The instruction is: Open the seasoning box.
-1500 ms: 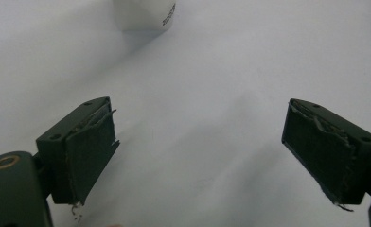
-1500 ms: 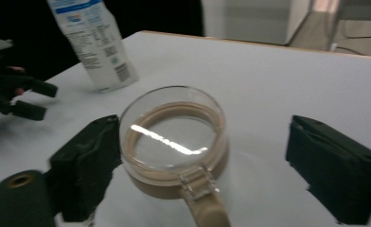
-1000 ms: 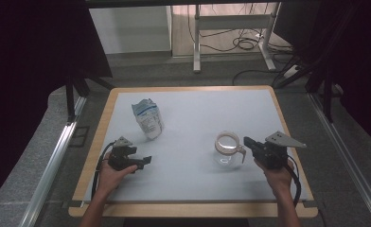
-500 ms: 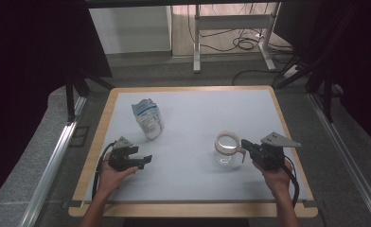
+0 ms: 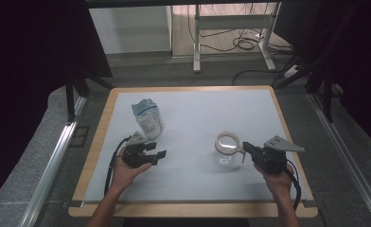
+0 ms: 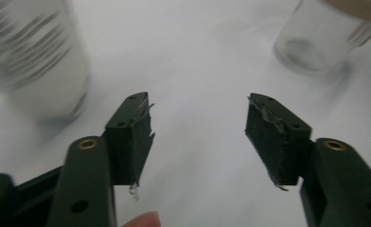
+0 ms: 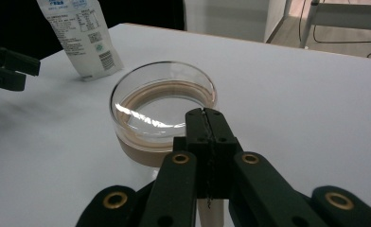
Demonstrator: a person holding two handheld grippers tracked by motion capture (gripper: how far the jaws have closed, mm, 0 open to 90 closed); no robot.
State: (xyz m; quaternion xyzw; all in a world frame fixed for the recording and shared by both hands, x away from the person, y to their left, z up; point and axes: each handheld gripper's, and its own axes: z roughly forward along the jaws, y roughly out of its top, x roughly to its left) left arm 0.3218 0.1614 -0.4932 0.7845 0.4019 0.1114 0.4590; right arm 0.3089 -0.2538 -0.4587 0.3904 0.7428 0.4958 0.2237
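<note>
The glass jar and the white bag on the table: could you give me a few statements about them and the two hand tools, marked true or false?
1. The right gripper has its fingers pressed together at the glass jar. True; in the right gripper view they seem to pinch its handle, though the handle is mostly hidden.
2. The left gripper is clamped on the white bag. False: its fingers stand apart with nothing between them, having just been closing, and the bag stands just beyond them.
3. The bag lies flat on the table. False: it stands upright.
4. The jar has no lid on. True: its mouth is open.
5. The jar is to the left of the bag in the high view. False: it is to the right.
</note>
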